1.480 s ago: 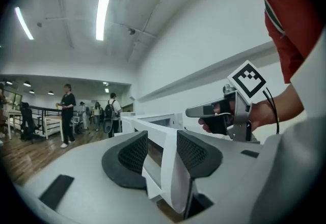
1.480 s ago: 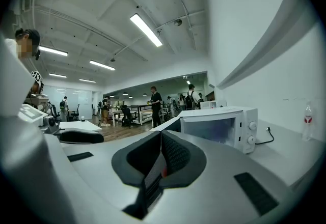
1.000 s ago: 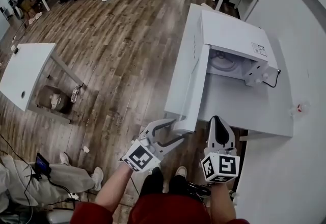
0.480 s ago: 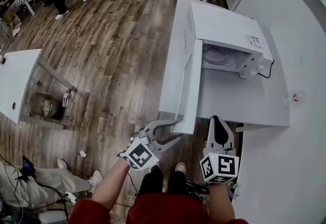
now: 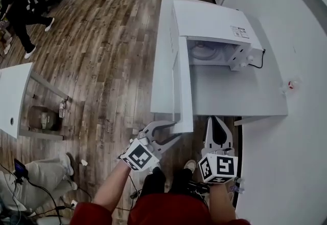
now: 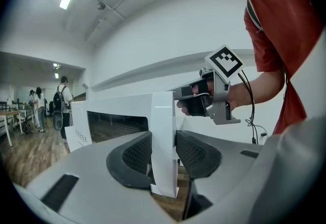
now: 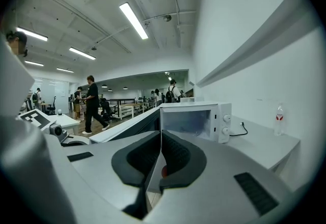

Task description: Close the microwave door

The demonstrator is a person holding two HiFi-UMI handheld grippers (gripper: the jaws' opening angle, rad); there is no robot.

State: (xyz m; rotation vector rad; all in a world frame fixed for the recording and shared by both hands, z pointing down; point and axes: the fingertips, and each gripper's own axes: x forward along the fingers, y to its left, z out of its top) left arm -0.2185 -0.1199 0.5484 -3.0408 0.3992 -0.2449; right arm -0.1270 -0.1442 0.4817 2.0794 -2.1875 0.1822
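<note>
Items, left to right.

1. Plain white table (image 5: 11,91): one, at the left edge, on the brown wood-plank floor (image 5: 112,55).
2. Left gripper (image 5: 176,131): one, grey with black pads. Its jaws have just been closing and now sit against both faces of the door's free edge, which stands between them.
3. White hinged microwave door (image 5: 183,86) with a dark window: one, swung fully open, sticking out past the counter's front edge towards the person.
4. White box-shaped microwave (image 5: 209,22): one, on the long white counter (image 5: 235,96) by the wall. Two round knobs (image 7: 225,123) on its front panel. Cavity open; contents: one round glass turntable (image 5: 204,52).
5. Right gripper (image 5: 217,122): one, jaws pressed together with nothing between them, held just in front of the counter and apart from the door.
6. Small clear bottle with red band (image 5: 289,86): one, upright on the counter's right end.
</note>
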